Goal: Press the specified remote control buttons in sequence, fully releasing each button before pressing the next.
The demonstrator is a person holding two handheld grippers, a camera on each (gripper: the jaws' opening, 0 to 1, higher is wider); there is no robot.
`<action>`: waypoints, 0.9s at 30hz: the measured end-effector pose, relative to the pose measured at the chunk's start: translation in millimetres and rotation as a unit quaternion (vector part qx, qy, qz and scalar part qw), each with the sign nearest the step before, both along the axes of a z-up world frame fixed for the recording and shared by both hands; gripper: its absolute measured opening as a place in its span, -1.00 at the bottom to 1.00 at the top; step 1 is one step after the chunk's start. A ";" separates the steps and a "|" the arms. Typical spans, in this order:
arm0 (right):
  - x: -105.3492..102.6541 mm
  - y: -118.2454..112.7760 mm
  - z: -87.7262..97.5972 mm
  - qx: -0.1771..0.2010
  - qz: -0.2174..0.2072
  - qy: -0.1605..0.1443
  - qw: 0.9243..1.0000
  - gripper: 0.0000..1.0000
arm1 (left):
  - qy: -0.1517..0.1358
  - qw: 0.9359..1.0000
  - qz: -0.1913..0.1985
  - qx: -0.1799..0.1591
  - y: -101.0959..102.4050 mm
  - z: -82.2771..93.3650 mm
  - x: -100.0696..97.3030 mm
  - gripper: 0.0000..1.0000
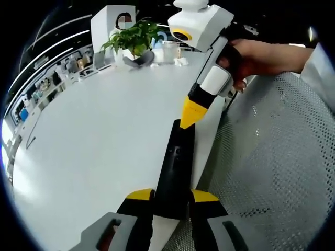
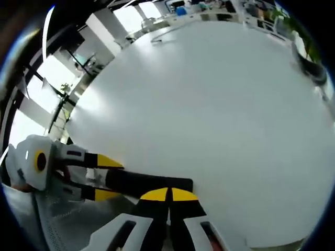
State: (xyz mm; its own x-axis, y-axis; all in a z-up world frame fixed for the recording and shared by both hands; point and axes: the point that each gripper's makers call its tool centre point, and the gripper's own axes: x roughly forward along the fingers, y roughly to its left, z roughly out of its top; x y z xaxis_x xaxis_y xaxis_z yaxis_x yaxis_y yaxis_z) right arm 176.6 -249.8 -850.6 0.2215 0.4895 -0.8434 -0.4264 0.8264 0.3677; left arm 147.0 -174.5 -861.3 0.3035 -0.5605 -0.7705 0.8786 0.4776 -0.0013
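Observation:
A long black remote control [image 1: 178, 157] runs along the white table's [image 1: 104, 136] near edge. My left gripper [image 1: 172, 197] is shut on its near end, one yellow tip on each side. In the left gripper view my right gripper [image 1: 192, 112] comes down from the upper right, held by a person's hand [image 1: 256, 57]. Its yellow tips are together and touch the remote's far end. In the right gripper view the remote [image 2: 152, 183] lies crosswise just beyond my right gripper [image 2: 168, 194], whose jaws are pressed together. The left gripper [image 2: 103, 178] clamps the remote from the left there.
A white mesh chair [image 1: 272, 157] stands right of the table edge. At the table's far end are a green potted plant [image 1: 133, 36], a white box-shaped device [image 1: 112, 21] and small containers [image 1: 170, 51]. Desks and shelves line the room behind.

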 end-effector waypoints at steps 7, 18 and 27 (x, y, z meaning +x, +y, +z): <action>0.4 0.7 0.6 0.003 0.003 0.000 1.000 -1.00 | -0.001 1.000 -0.002 -0.001 0.0 -0.1 0.3 -0.49; 2.2 6.7 5.4 0.021 0.005 -0.006 1.000 -1.00 | -0.001 1.000 -0.001 -0.001 -0.2 -0.2 0.9 -0.49; 1.2 7.7 4.0 0.018 0.015 -0.009 1.000 -1.00 | -0.001 1.000 -0.001 -0.002 -0.1 -0.1 1.1 -0.49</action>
